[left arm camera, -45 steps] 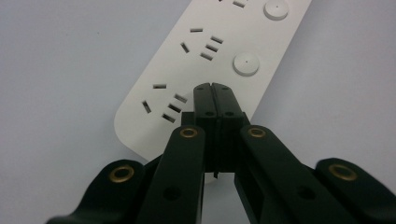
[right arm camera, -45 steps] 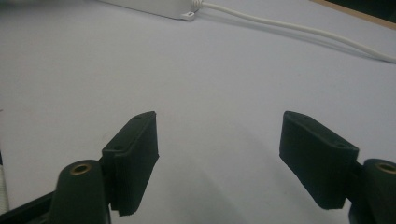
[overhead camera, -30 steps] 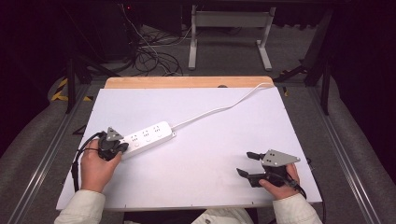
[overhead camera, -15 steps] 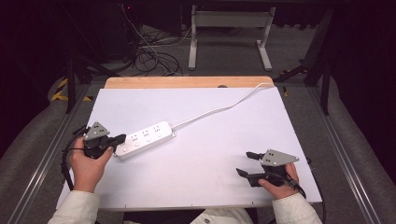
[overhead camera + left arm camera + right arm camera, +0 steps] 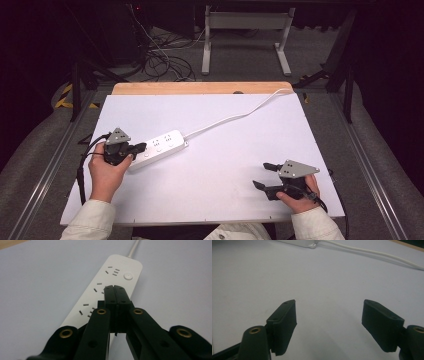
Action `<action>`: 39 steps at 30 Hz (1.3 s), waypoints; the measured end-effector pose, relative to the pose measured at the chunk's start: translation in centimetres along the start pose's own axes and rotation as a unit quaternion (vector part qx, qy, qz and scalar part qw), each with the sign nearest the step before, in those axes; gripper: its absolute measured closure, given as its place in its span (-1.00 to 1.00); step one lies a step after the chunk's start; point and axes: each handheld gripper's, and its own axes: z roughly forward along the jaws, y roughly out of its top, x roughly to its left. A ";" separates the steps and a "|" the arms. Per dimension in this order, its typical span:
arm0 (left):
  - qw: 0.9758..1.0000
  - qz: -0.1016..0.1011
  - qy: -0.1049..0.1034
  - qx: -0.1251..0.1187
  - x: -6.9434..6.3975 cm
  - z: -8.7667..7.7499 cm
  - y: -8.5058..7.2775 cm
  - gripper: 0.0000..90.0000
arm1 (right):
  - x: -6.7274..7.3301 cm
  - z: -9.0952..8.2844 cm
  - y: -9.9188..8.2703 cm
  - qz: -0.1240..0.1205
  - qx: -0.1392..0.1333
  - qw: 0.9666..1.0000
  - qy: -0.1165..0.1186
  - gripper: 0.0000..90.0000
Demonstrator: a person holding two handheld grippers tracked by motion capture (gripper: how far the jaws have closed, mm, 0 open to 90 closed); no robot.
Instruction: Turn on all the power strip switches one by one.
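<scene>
The left tongs (image 5: 138, 147) have swung out toward the left edge and come back in over the last second; now they sit with their tips over the near-left end of the white power strip (image 5: 159, 146). In the left gripper view their jaws are pressed flat together with nothing between them, poised above the middle sockets of the power strip (image 5: 110, 287), with its round button (image 5: 128, 276) farther on. I judge the closed tips are meant to press or steady the strip rather than lift it, and that contact is close but not certain from here. The right tongs (image 5: 266, 176) have not shifted; they rest at the near right, jaws wide apart and empty, well away from the strip.

The surface (image 5: 240, 150) is a white sheet on a wooden top whose far edge shows. The strip's white cord (image 5: 235, 117) runs to the far right corner. Beyond lie a dark room, tangled cables on the floor (image 5: 165, 60) and a white frame's legs (image 5: 245, 45)
</scene>
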 end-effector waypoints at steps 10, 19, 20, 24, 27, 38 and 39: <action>1.000 0.004 -0.003 0.025 -0.1 1.2 -0.2 1.00 | 0.0 0.0 0.0 -0.001 0.000 1.000 0.000 -0.37; 0.998 0.001 0.002 0.058 0.1 2.2 -0.4 1.00 | 0.0 0.0 0.0 -0.001 0.001 1.000 0.000 -0.37; 0.998 0.001 0.004 0.060 0.1 2.3 -0.4 1.00 | 0.0 0.0 0.0 -0.001 0.001 1.000 0.001 -0.37; 0.998 0.005 0.005 0.068 0.1 2.5 -0.5 1.00 | 0.0 0.0 0.0 -0.001 0.002 1.000 0.001 -0.37; 0.997 0.005 0.010 0.072 0.0 2.7 -0.5 1.00 | 0.0 0.0 0.0 -0.001 0.001 1.000 0.001 -0.37; 0.997 -0.007 0.010 0.080 0.0 2.8 -0.5 1.00 | 0.0 0.0 0.0 -0.002 0.000 1.000 0.002 -0.37; 0.997 -0.007 0.011 0.080 0.0 2.8 -0.5 1.00 | 0.0 0.0 0.0 -0.002 0.000 1.000 0.002 -0.37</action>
